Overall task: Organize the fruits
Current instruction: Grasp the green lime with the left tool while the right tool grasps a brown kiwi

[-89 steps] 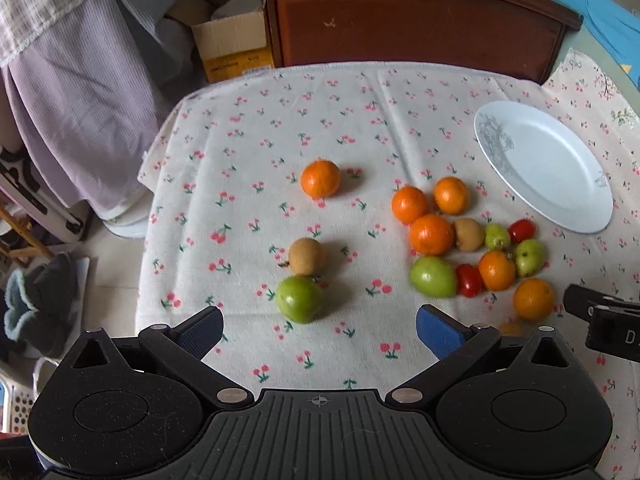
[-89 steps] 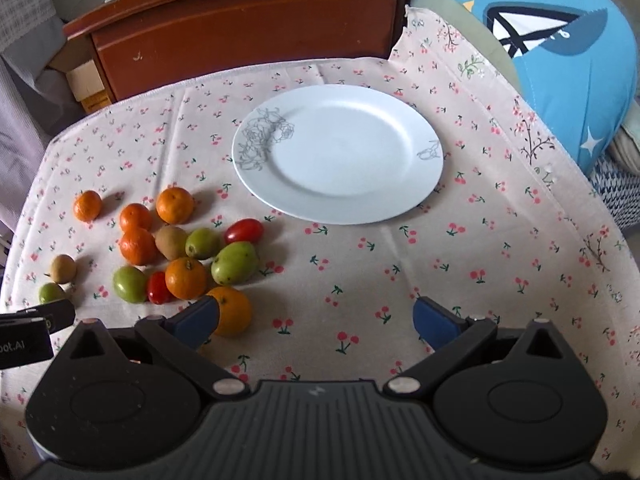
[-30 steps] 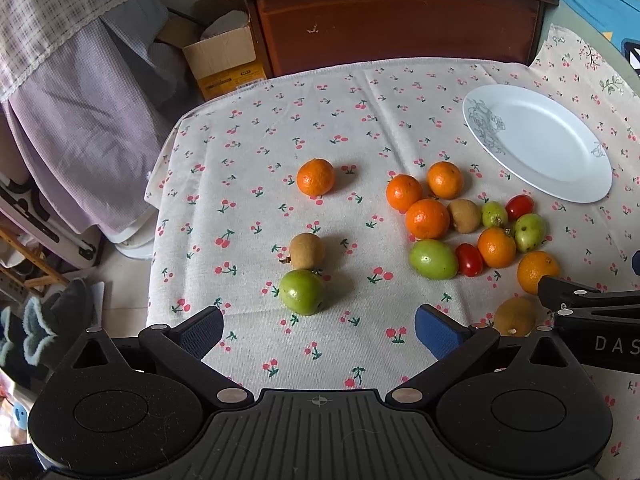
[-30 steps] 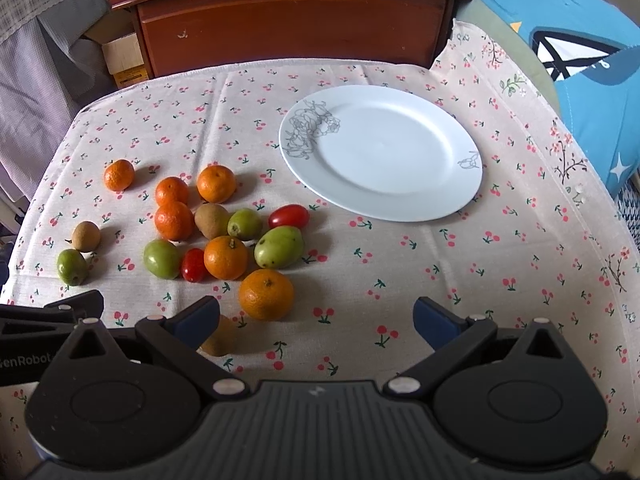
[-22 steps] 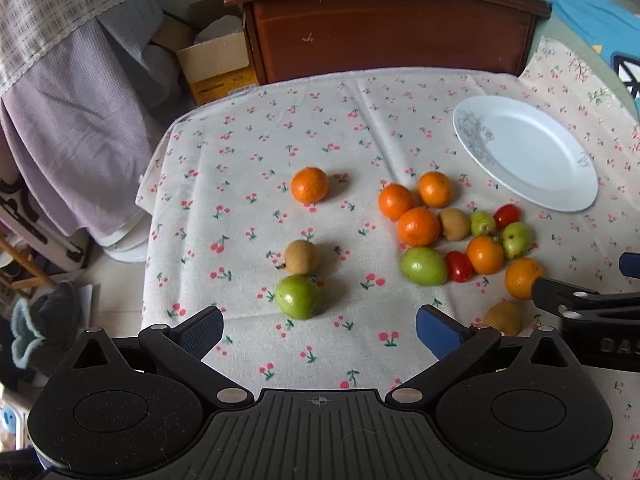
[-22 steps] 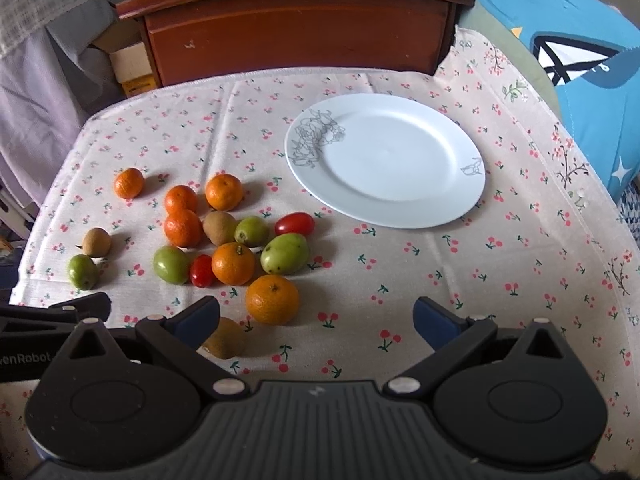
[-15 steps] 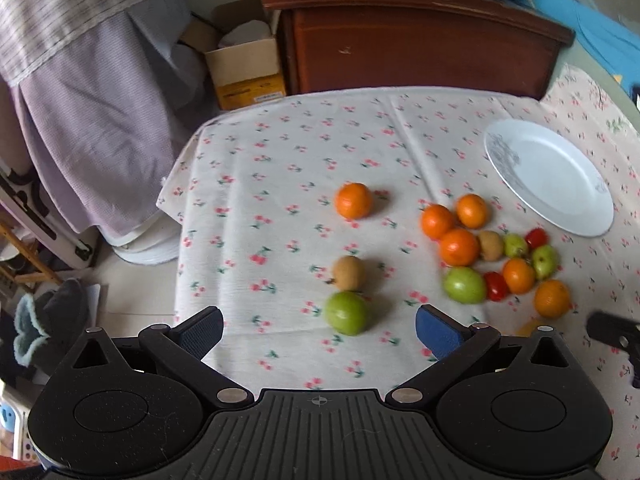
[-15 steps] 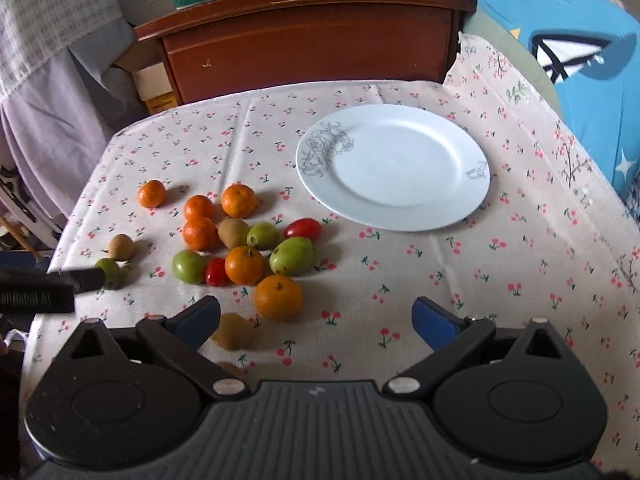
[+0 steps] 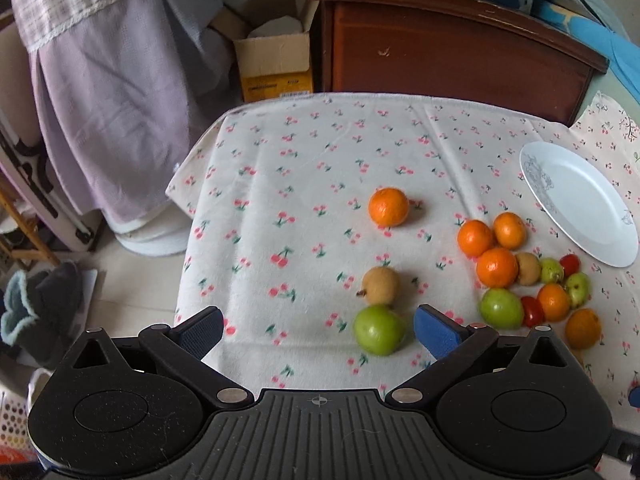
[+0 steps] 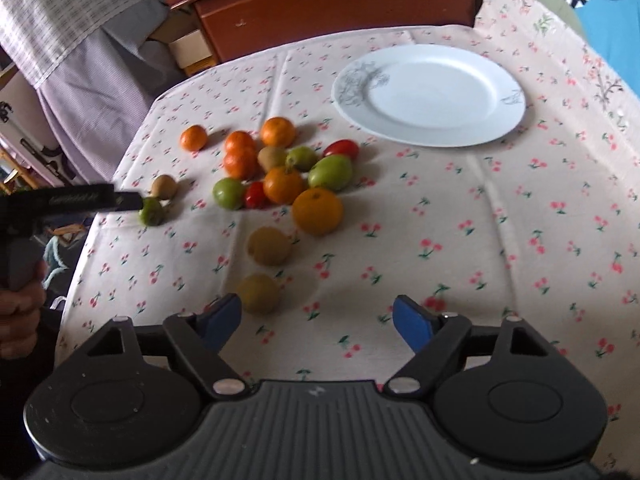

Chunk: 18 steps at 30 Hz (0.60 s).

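On the cherry-print cloth (image 9: 304, 184) the fruit lies loose, none of it on the plate (image 10: 430, 92) yet; the plate sits bare at about one o'clock from the main heap (image 10: 280, 168), presumably set there to receive it; two kiwis (image 10: 267, 246) have strayed toward six o'clock of the heap, and an orange (image 9: 388, 207), a brown fruit (image 9: 380, 280) and a green fruit (image 9: 378, 330) lie apart at its nine o'clock; the left gripper (image 9: 318, 326) hangs released, jaws spread wide, with the green fruit just inside its right pad, which looks like lining up for a first pick; the right gripper (image 10: 318, 316) is likewise released and holds nothing, a kiwi (image 10: 258, 292) just beside its left pad; I judge the sorting hardly begun.
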Each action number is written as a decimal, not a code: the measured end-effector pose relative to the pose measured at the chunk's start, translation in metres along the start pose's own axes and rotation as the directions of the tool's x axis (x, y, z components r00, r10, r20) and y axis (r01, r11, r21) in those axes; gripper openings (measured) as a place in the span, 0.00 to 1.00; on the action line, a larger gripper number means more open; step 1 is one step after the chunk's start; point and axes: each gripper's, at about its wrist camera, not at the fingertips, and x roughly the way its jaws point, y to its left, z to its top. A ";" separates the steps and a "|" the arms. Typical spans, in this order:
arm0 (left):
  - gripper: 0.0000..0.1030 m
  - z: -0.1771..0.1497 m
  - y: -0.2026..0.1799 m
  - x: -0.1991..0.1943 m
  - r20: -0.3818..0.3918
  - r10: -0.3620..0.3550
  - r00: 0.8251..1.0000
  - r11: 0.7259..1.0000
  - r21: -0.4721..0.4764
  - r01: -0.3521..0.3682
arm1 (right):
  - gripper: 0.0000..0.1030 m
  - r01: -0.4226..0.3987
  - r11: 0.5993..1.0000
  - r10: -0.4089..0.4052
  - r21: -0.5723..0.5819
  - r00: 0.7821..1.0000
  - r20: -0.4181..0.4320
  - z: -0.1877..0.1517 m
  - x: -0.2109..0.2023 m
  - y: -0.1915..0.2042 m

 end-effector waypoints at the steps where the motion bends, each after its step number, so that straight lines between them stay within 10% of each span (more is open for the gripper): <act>1: 0.98 0.000 -0.001 0.001 0.008 0.006 1.000 1.000 0.011 -0.006 | 0.81 0.000 1.000 0.000 -0.013 1.000 0.005 -0.001 0.000 0.003; 18: 0.85 -0.014 0.004 0.002 0.034 -0.048 0.998 0.998 0.052 0.046 | 0.37 -0.054 0.993 0.056 -0.109 0.998 0.016 -0.003 0.020 0.029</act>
